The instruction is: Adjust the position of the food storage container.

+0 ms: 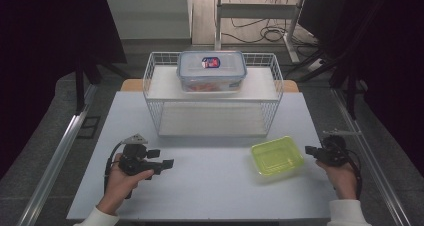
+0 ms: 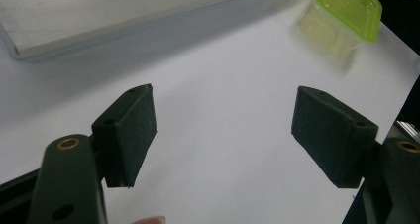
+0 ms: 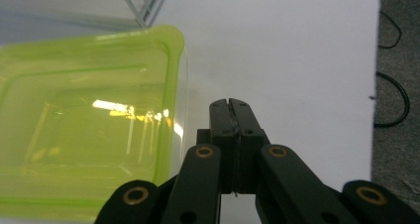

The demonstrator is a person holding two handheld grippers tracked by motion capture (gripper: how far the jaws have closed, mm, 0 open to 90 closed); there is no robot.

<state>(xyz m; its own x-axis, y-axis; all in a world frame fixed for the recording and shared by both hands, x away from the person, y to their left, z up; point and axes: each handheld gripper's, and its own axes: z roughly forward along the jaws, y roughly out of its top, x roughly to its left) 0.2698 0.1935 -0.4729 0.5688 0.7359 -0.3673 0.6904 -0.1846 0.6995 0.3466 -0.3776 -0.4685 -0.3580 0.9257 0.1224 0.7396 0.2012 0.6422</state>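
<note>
The green container (image 1: 277,156) sits near right on the table (image 1: 210,186), in front of the wire rack (image 1: 212,93). Our right gripper (image 1: 311,150), jaws pressed together and empty, lies just beside its right rim; our left gripper (image 1: 167,163) waits wide open. It seems lidless; we should open before clasping the rim squarely.

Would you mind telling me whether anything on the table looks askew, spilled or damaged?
Nothing is spilled or visibly damaged. The one mild oddity is the green-lidded container, which sits slightly skewed to the table's edges, near the right gripper. The clear lidded box rests squarely on the wire rack.
</note>
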